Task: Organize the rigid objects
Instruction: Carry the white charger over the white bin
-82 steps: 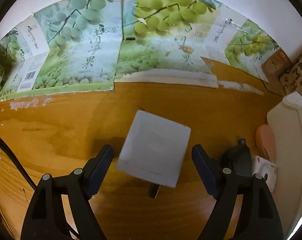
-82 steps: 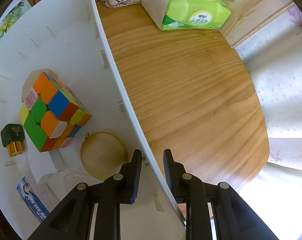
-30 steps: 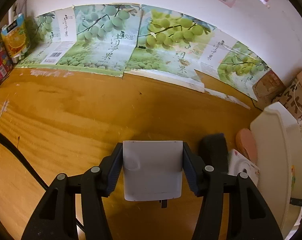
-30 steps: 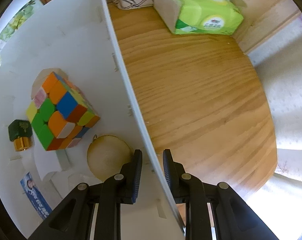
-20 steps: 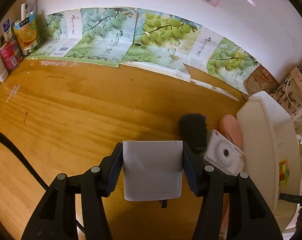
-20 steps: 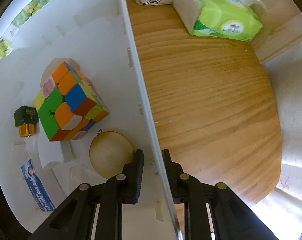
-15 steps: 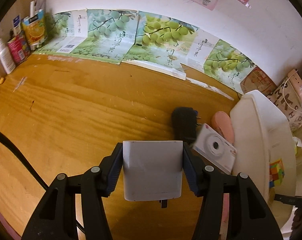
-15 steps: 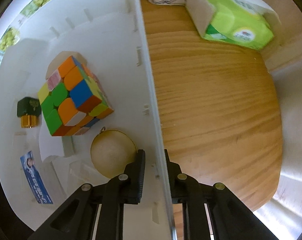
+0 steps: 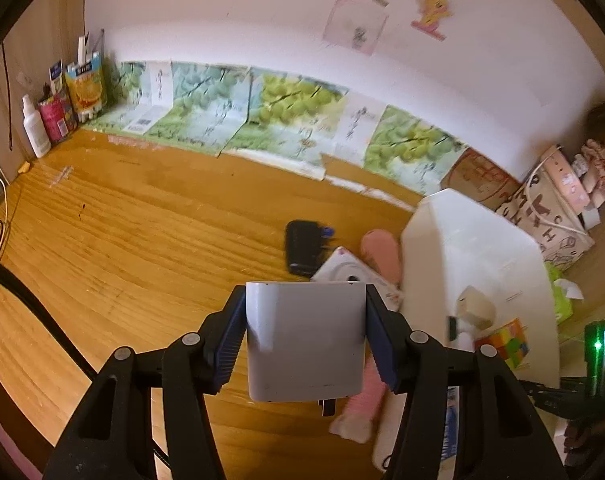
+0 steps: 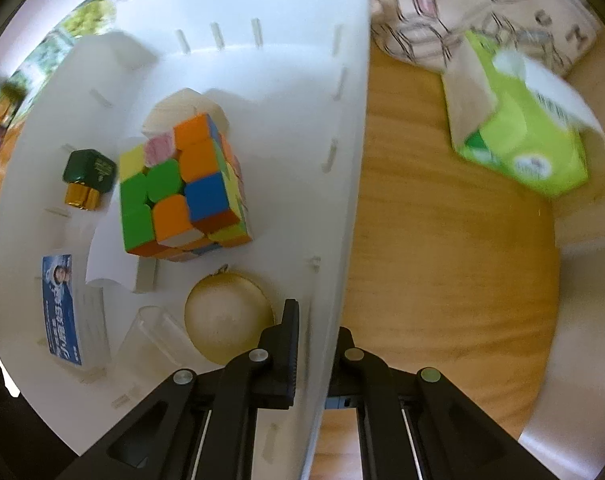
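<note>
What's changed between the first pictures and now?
The left gripper closed on the white charger block, which lay loose on the wooden table, and lifted it toward the white bin. The right gripper has just been closing, clamped on the bin's wall. The cube stayed inside.

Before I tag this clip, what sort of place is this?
Probably a home desk against a wall: wooden tabletop, green tissue pack, fruit-print paper along the wall, toiletry bottles in the corner.

Print shows — on posters (image 9: 302, 132) and card (image 10: 60, 308) — but too blurred to read.
</note>
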